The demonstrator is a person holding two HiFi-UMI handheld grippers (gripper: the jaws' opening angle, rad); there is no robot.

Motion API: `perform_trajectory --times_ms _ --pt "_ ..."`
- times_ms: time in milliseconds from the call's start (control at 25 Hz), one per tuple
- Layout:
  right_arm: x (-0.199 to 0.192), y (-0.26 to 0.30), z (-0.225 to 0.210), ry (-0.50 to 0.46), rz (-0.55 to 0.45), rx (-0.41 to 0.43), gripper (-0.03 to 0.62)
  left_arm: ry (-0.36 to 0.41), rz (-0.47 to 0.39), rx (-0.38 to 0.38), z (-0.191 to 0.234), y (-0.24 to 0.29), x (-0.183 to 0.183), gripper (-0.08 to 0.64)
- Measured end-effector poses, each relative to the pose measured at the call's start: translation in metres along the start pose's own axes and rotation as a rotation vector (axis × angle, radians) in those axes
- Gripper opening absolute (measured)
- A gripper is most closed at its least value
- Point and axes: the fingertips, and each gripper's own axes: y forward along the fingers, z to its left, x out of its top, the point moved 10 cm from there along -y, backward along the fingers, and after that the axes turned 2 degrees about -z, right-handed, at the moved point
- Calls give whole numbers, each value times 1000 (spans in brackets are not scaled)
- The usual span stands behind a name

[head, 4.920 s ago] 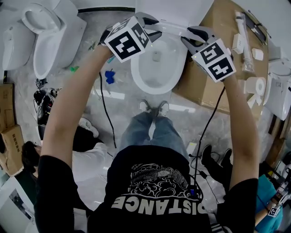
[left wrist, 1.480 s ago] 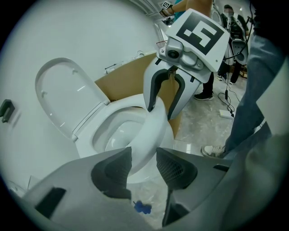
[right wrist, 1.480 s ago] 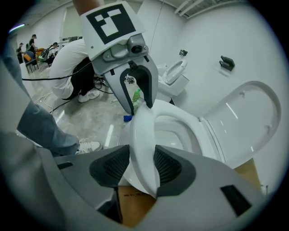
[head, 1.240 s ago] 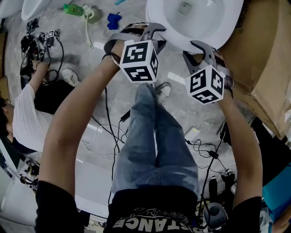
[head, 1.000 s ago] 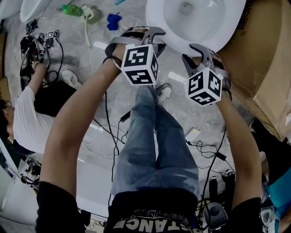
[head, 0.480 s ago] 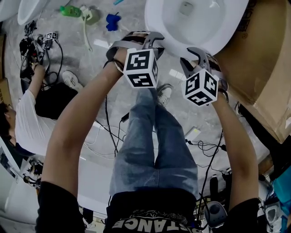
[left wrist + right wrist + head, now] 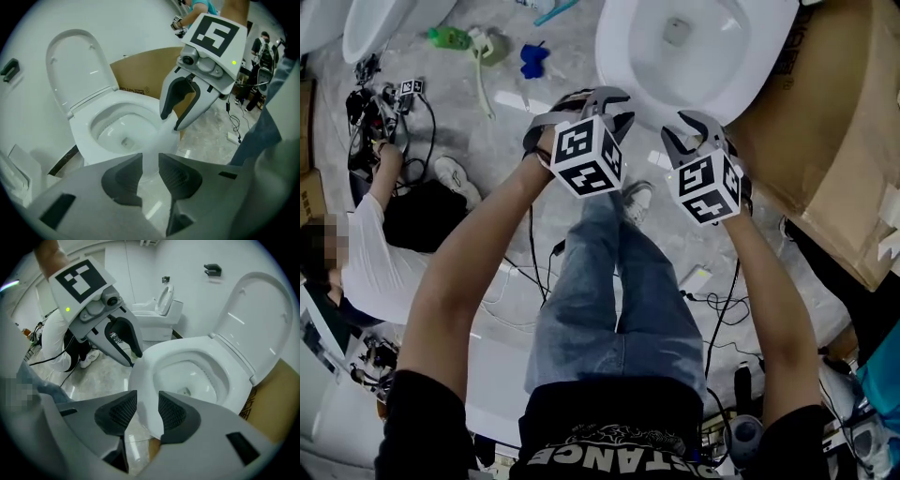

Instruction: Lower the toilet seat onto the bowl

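Toilet bowl [image 7: 140, 390] is straight ahead, with its back end at the wall. The lid [image 7: 75, 70] stands upright behind it and reads as a solid panel, not a ring. The seat [image 7: 80, 133] looks to be lying flat on the rim already, though I can't rule out a second layer folded up with the lid.

My read: lowering is done and this is the back-off step.

Left gripper [image 7: 150, 164] and right gripper [image 7: 147, 404] hang side by side over the floor [image 7: 506, 141], just short of the bowl's front, touching nothing. Both sets of jaws have just been closing and now stand at a modest gap with bare pads. Only floor and the bowl front show through.

Next move, if I'm right: pull clear, no contact needed. If a ring is in fact up there, reach over the bowl to its top edge, pinch it and swing it down slowly.

The seat's long axis runs hinge to front — narrow front end toward the person, top face up.
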Motion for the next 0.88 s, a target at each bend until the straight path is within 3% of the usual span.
perform_trajectory --times_ms 320,520,880 --pt "36 -43 -13 100 -75 -88 87 -193 -114 41 13 -49 32 98" --pt "56 -81 -13 167 -120 -100 67 -323 -175 68 16 -87 53 53" --pt "111 -143 -16 322 -261 -149 49 -418 -282 134 28 -154 95 44"
